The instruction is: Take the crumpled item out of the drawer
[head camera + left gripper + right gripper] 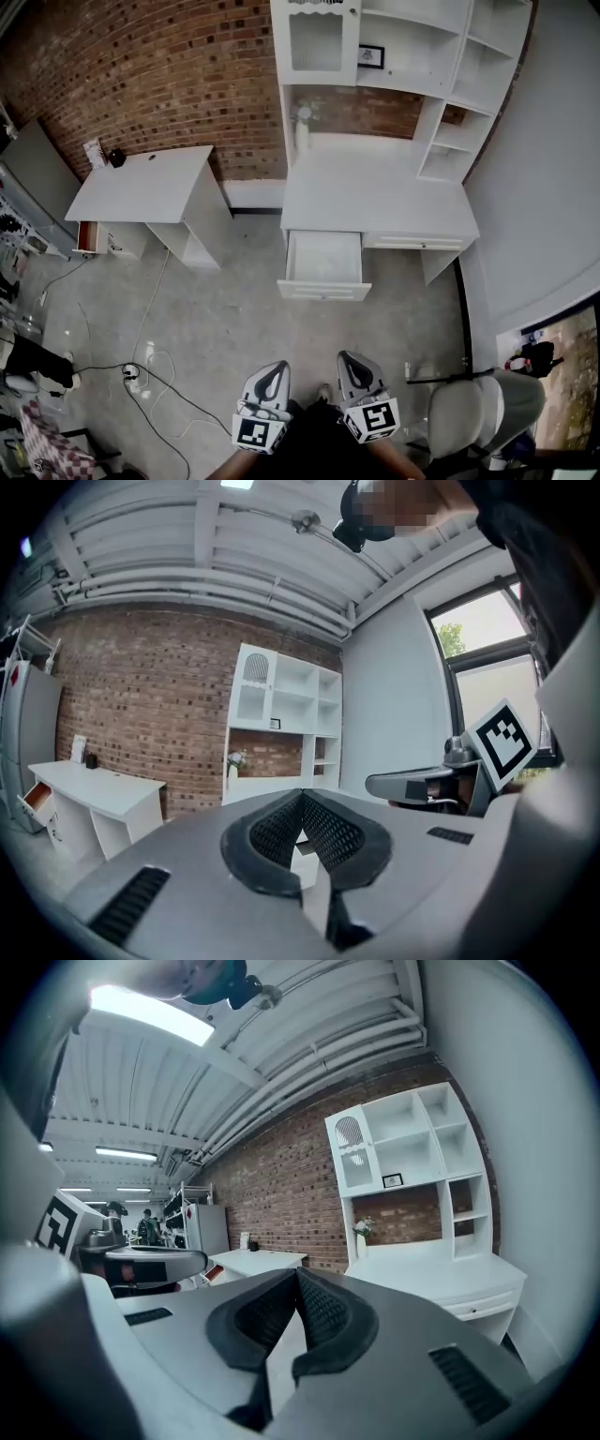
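Left claw: the left claw (273, 370) is clenched, its ribbed pads (323, 829) meeting at the tips with nothing between them. It is held low and close to the person's body.
Right claw: the right claw (350, 360) is likewise clenched and empty, just beside the left one.
Drawer: the drawer (323, 291) stands pulled out of the white desk (375, 202). It is straight ahead of both claws, between their lines of reach and well apart from them.
Crumpled item: by the task it lies in that drawer, so ahead of and beyond both sets of tips. The drawer's inside reads white on white from the head view, and the item is too small and pale to make out.
Likely handling: something crumpled is probably light and soft. It should give under the pads rather than resist, is unlikely to break, and may spring or unfold when lifted.
Where to take hold: probably a raised fold or the bulk of the wad, pinched from above. A flat edge against the drawer floor would be hard to catch.
Before any grasp: one claw has to reach over the drawer's front rim and release its jaws.
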`<state>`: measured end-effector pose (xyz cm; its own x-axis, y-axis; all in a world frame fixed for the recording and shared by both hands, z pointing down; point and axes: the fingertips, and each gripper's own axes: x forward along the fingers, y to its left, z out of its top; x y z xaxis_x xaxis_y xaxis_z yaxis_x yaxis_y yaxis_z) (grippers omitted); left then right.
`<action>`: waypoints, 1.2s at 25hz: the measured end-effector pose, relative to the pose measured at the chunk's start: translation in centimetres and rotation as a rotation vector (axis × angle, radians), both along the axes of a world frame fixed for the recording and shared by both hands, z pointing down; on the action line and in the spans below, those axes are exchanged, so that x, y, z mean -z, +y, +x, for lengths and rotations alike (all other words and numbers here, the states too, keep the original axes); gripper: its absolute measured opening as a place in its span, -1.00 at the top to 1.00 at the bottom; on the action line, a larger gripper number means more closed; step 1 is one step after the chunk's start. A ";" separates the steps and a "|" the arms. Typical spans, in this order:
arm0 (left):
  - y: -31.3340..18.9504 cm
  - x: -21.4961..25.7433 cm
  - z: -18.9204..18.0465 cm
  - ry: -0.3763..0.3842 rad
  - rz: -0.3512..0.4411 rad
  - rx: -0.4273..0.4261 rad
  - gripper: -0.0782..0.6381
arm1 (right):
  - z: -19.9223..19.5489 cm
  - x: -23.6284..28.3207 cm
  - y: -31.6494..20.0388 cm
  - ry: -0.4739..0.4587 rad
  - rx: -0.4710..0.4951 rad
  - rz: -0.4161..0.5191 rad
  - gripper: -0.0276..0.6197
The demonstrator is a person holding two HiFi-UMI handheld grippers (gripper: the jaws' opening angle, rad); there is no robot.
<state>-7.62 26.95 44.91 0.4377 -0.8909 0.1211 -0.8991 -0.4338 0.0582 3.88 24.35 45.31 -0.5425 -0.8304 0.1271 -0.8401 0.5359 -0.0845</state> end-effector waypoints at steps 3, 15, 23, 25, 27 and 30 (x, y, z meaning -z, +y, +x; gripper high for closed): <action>-3.5 -0.4 1.3 0.007 -0.028 0.001 0.71 | 1.1 0.0 -4.1 -0.001 0.008 -0.009 0.88; -22.9 -4.3 0.2 0.048 -0.115 -0.029 0.71 | 0.3 -2.1 -21.3 0.032 -0.039 -0.054 0.88; -36.9 -6.0 0.6 0.006 -0.111 -0.163 0.71 | -0.6 -2.5 -32.8 0.037 -0.125 -0.091 0.88; -38.7 -7.6 1.1 -0.001 -0.145 -0.170 0.71 | -0.4 -3.2 -34.6 0.033 -0.134 -0.108 0.88; -40.2 -9.1 1.6 0.009 -0.188 -0.175 0.71 | -0.2 -3.9 -36.3 0.028 -0.140 -0.129 0.88; -43.1 -11.1 2.5 -0.011 -0.222 -0.189 0.71 | -0.1 -4.5 -40.1 0.022 -0.120 -0.134 0.88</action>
